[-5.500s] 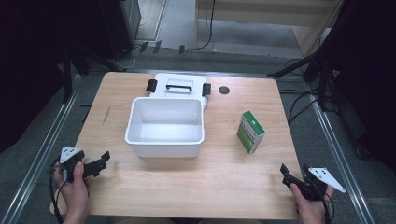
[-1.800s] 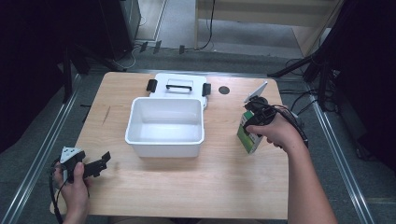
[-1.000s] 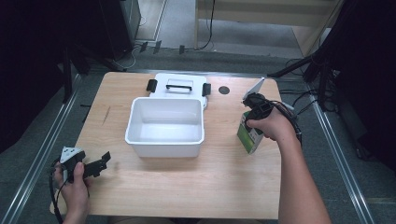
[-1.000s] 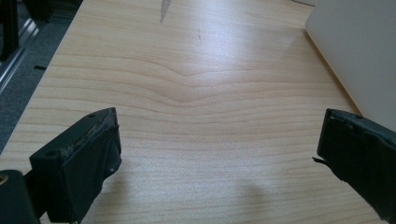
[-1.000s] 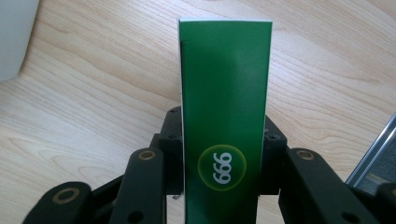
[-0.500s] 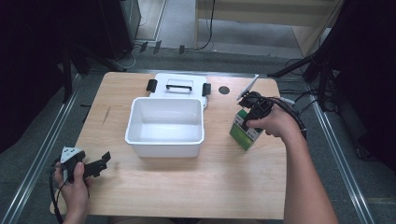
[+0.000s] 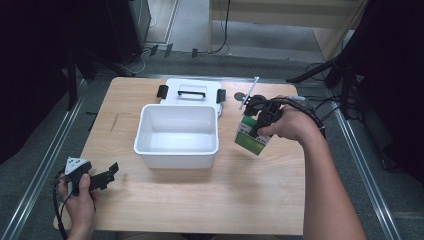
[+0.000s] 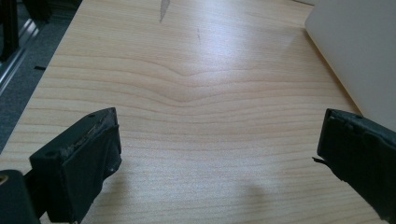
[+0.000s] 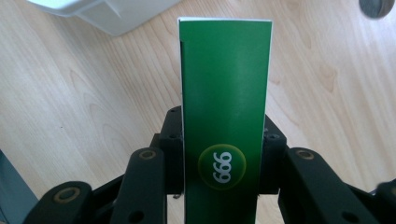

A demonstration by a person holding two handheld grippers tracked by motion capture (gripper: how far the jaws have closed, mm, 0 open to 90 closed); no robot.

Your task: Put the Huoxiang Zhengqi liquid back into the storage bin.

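A green and white carton point(image 7: 252, 137) hangs above the table just right of the white bin point(image 7: 176, 136), tilted, with my right gripper point(image 7: 260, 122) shut on it. In the right gripper view the carton's green face point(image 9: 226, 107) with a round "999" mark stands clamped between the jaws, with the bin's corner point(image 9: 121, 11) beyond at the upper left. My left gripper point(image 7: 102, 176) rests open near the table's front left corner; its view looks along bare wood between wide-apart fingers point(image 8: 79, 158), with the bin's wall point(image 8: 364, 56) at the right.
The bin's white lid point(image 7: 191, 92), with black latches and a handle, lies flat behind the bin. A small dark round disc point(image 7: 239, 95) sits on the table behind the carton. Cables trail off the table's right edge.
My right gripper came in from the front right corner, shut on the carton, lifted it and carried it left toward the bin. The left gripper stayed put.
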